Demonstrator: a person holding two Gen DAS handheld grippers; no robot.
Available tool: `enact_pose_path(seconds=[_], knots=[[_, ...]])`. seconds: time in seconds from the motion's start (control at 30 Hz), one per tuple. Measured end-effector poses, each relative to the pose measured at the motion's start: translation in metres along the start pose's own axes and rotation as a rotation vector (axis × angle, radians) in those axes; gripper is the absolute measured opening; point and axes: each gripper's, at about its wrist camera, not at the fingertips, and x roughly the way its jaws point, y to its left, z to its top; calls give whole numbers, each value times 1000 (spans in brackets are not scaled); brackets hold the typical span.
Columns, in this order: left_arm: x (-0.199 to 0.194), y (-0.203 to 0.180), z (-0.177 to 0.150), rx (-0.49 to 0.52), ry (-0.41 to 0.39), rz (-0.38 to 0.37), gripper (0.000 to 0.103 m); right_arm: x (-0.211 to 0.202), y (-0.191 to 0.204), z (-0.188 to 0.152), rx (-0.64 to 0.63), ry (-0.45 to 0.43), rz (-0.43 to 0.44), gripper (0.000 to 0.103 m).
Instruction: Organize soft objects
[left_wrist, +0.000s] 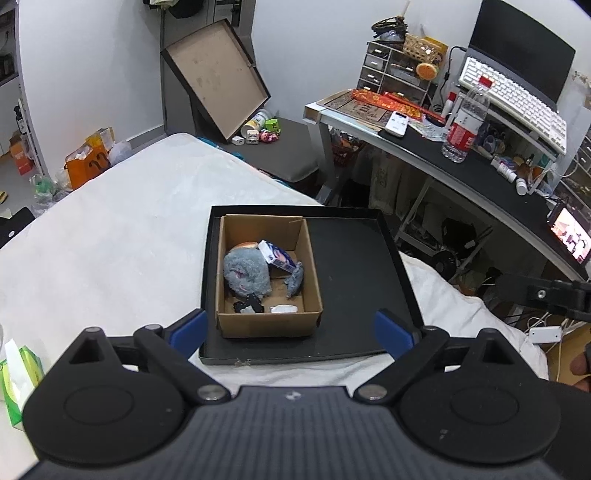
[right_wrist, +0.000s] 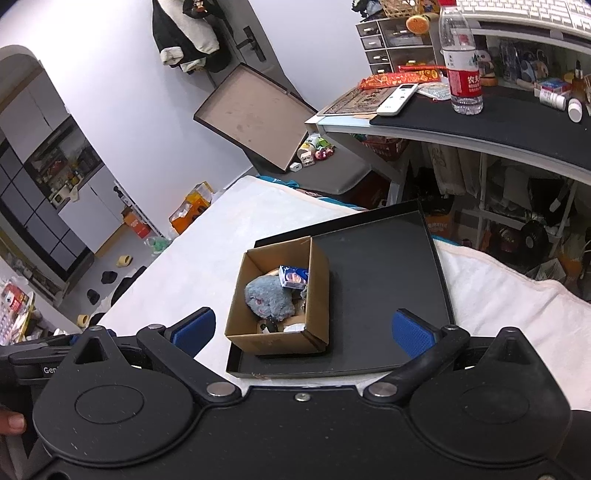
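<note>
A small cardboard box (left_wrist: 308, 295) stands in the left part of a shallow black tray (left_wrist: 362, 280) on the white bed. Inside lie a grey plush toy (left_wrist: 245, 273), a blue-and-white packet (left_wrist: 277, 257), a small grey soft piece (left_wrist: 294, 281), a black item and a white item. My left gripper (left_wrist: 291, 330) is open and empty, above the tray's near edge. In the right wrist view the box (right_wrist: 318, 295) and plush (right_wrist: 267, 298) sit in the tray (right_wrist: 388, 280). My right gripper (right_wrist: 304, 328) is open and empty, near the box's front.
The white bed (left_wrist: 110, 240) spreads to the left. A green tissue pack (left_wrist: 18, 380) lies at the left edge. A desk (left_wrist: 461, 162) with a bottle (left_wrist: 465, 122), keyboard and drawers stands at the right. A dark lid (left_wrist: 216, 77) leans on the wall.
</note>
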Motion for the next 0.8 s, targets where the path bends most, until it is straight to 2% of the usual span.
enact_pose_path(seconds=[0.47, 0.8], knots=[[-16, -15, -12, 34, -38, 23, 96, -16, 6, -8, -45, -27, -15, 103], [-24, -11, -18, 14, -59, 35, 96, -22, 18, -16, -99, -34, -30, 103]])
